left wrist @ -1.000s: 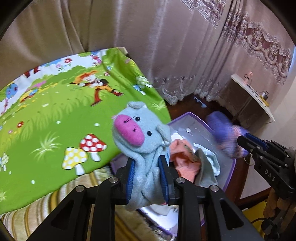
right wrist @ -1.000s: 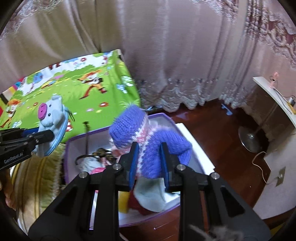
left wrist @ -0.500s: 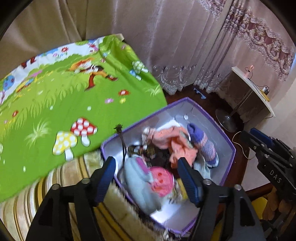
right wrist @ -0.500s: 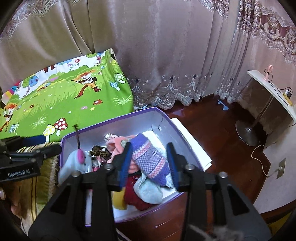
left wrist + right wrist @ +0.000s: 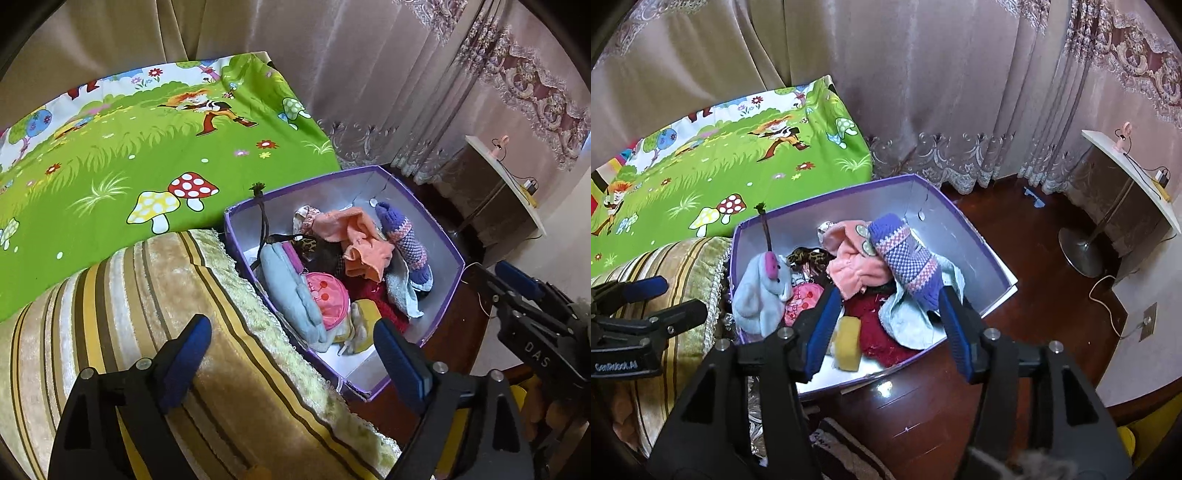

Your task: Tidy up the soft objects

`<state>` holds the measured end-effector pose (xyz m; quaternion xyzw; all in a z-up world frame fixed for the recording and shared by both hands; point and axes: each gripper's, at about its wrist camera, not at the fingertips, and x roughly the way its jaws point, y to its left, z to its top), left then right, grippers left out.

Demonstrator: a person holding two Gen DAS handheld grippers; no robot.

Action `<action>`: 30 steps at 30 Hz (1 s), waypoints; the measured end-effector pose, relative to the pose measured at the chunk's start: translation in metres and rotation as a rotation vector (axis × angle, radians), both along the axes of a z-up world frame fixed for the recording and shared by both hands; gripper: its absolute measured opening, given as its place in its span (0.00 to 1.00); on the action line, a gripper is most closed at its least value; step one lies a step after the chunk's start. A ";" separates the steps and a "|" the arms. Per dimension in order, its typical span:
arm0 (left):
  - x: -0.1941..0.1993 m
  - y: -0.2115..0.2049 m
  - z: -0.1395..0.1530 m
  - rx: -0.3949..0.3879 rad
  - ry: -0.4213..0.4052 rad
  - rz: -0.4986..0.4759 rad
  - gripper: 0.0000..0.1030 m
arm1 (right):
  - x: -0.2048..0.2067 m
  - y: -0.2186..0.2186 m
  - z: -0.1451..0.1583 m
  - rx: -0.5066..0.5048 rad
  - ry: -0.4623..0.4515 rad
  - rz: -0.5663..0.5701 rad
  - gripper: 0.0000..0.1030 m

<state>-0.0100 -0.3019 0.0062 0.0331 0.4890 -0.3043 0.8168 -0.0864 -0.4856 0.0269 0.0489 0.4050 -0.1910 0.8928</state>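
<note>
Now both claws hang empty above the purple box [image 5: 975, 236], each with its blue pads spread wide apart. The left gripper [image 5: 291, 354] sits over the striped cushion [image 5: 147, 295] at the box's near edge, and the grey pig puppet [image 5: 291, 295] lies inside the box just beyond its fingertips, touching neither pad. From the right wrist view, the right gripper [image 5: 886, 321] frames the box's middle, with the purple knitted sock [image 5: 905, 254] just past and between its pads, apart from both.

The sock lies lengthwise, its rounded toe toward the far wall of the box and its cuff toward the right gripper, tilted a little to one side. The pig puppet [image 5: 761, 291] rests against the box's left wall, its pink snout turned up and its body trailing toward the near wall.

Also in the box are a peach fleece garment [image 5: 849, 262], a pale blue cloth [image 5: 908, 314] under the sock, a pink round pouch [image 5: 328, 299], a yellow soft block [image 5: 847, 343], a dark red fuzzy piece [image 5: 875, 325] and a leopard-print item [image 5: 809, 256]. The green cartoon sheet [image 5: 147, 147] lies behind the box.
</note>
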 end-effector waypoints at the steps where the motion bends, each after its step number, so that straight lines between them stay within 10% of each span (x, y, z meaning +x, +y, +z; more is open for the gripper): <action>1: 0.000 0.000 0.000 0.004 -0.002 -0.001 0.88 | 0.001 0.000 -0.001 0.005 0.003 0.001 0.58; 30: 0.004 -0.003 -0.002 -0.010 0.027 -0.013 0.96 | 0.010 0.006 -0.008 0.017 0.029 0.024 0.58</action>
